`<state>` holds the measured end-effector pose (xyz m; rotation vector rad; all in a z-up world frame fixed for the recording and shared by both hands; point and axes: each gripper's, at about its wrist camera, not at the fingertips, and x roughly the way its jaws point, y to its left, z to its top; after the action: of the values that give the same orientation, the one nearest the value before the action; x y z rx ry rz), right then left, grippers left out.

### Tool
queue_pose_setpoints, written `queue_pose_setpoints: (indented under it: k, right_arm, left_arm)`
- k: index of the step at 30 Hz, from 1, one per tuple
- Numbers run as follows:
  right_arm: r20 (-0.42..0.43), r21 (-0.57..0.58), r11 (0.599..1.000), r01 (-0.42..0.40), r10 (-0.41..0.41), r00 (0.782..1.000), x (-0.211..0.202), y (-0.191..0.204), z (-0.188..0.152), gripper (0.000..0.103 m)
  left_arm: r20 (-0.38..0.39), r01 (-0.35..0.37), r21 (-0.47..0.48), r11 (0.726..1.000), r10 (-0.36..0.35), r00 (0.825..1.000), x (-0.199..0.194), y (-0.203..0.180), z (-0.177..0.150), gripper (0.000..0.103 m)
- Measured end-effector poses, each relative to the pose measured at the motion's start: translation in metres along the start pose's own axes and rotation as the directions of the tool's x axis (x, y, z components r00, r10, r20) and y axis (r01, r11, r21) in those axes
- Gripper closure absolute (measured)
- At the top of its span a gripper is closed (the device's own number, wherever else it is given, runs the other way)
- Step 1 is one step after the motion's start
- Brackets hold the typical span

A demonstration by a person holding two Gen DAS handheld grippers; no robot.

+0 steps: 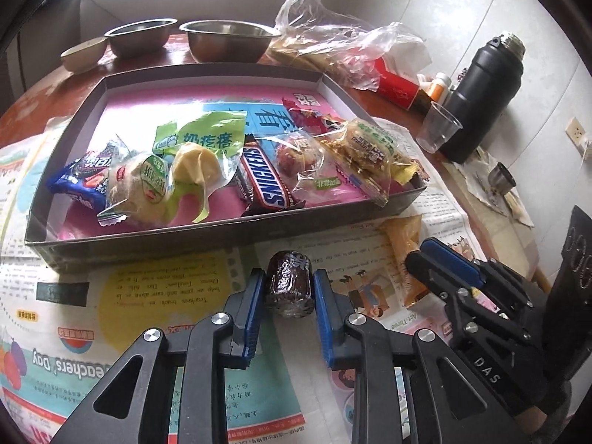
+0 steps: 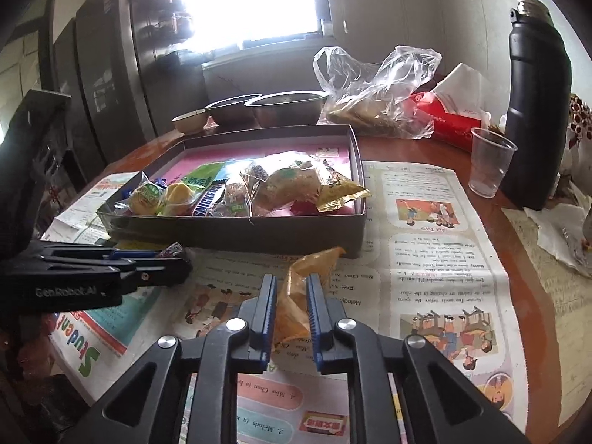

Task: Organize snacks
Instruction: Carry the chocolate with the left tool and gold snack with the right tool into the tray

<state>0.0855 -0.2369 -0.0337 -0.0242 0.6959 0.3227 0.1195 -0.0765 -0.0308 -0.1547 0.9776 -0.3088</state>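
Observation:
A shallow dark box (image 1: pixel 222 238) with a pink floor holds several wrapped snacks, among them a Snickers bar (image 1: pixel 268 181); the box also shows in the right wrist view (image 2: pixel 236 231). My left gripper (image 1: pixel 289 283) is shut on a dark brown wrapped snack (image 1: pixel 290 283) on the newspaper in front of the box. My right gripper (image 2: pixel 290 296) is shut on an orange snack packet (image 2: pixel 296 292), which also shows in the left wrist view (image 1: pixel 403 248). The right gripper shows in the left wrist view (image 1: pixel 425 259), and the left gripper in the right wrist view (image 2: pixel 177 259).
Newspaper (image 2: pixel 425 259) covers the round wooden table. Behind the box stand metal bowls (image 1: pixel 229 39), a clear plastic bag (image 1: pixel 333 37), a red tissue pack (image 2: pixel 451 125), a clear plastic cup (image 2: pixel 490 166) and a black flask (image 2: pixel 536 111).

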Motion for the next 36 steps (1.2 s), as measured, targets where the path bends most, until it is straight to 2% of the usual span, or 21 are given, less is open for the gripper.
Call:
queue_pose_setpoints:
  k: [1, 3, 4, 9, 11, 13, 15, 20, 26, 29, 36]
  right_arm:
    - [-0.002, 0.001, 1.0, 0.003, -0.003, 1.0, 0.001, 0.0, 0.0, 0.071]
    - [-0.013, 0.008, 1.0, 0.015, -0.015, 1.0, 0.005, 0.0, 0.0, 0.059]
    - [-0.017, 0.011, 1.0, 0.023, -0.023, 1.0, 0.007, -0.001, 0.0, 0.058]
    - [-0.037, 0.016, 0.999, 0.04, -0.039, 0.999, 0.018, -0.003, -0.001, 0.059]
    - [-0.044, 0.014, 0.999, 0.035, -0.035, 0.998, 0.022, -0.003, -0.001, 0.073]
    - [-0.041, 0.003, 0.999, 0.033, -0.033, 0.999, 0.023, -0.001, 0.0, 0.078]
    - [-0.036, 0.005, 0.999, 0.032, -0.032, 0.999, 0.022, 0.0, 0.0, 0.078]
    - [-0.019, 0.023, 0.999, -0.034, 0.035, 0.999, 0.007, 0.006, -0.001, 0.079]
    - [0.082, -0.005, 0.994, -0.107, 0.107, 0.991, -0.025, 0.027, 0.022, 0.079]
    - [0.109, -0.001, 0.993, -0.115, 0.114, 0.987, -0.023, 0.031, 0.037, 0.079]
    - [0.114, 0.006, 0.992, -0.128, 0.127, 0.985, 0.0, 0.038, 0.064, 0.079]
  left_arm:
    - [0.0, 0.003, 0.001, 1.0, -0.003, 1.0, 0.0, 0.0, 0.0, 0.076]
    - [-0.002, 0.008, 0.005, 1.0, -0.008, 1.0, -0.001, -0.001, 0.0, 0.076]
    - [-0.002, 0.009, 0.005, 1.0, -0.009, 1.0, -0.001, -0.002, 0.0, 0.076]
    - [0.001, 0.018, 0.007, 1.0, -0.018, 1.0, -0.003, 0.0, 0.0, 0.076]
    - [0.004, 0.02, 0.007, 1.0, -0.02, 1.0, -0.004, 0.0, 0.001, 0.076]
    - [0.009, 0.024, 0.007, 1.0, -0.024, 1.0, -0.006, 0.002, 0.001, 0.076]
    - [0.015, 0.03, 0.005, 1.0, -0.03, 0.999, -0.011, 0.005, 0.001, 0.076]
    - [0.053, 0.051, -0.012, 0.999, -0.05, 0.997, -0.028, 0.012, 0.004, 0.076]
    - [0.13, 0.049, -0.046, 0.998, -0.043, 0.991, -0.053, 0.03, 0.015, 0.076]
    - [0.157, 0.033, -0.064, 0.997, -0.023, 0.987, -0.058, 0.039, 0.024, 0.076]
    - [0.188, 0.02, -0.126, 0.992, 0.004, 0.982, -0.05, 0.065, 0.041, 0.076]
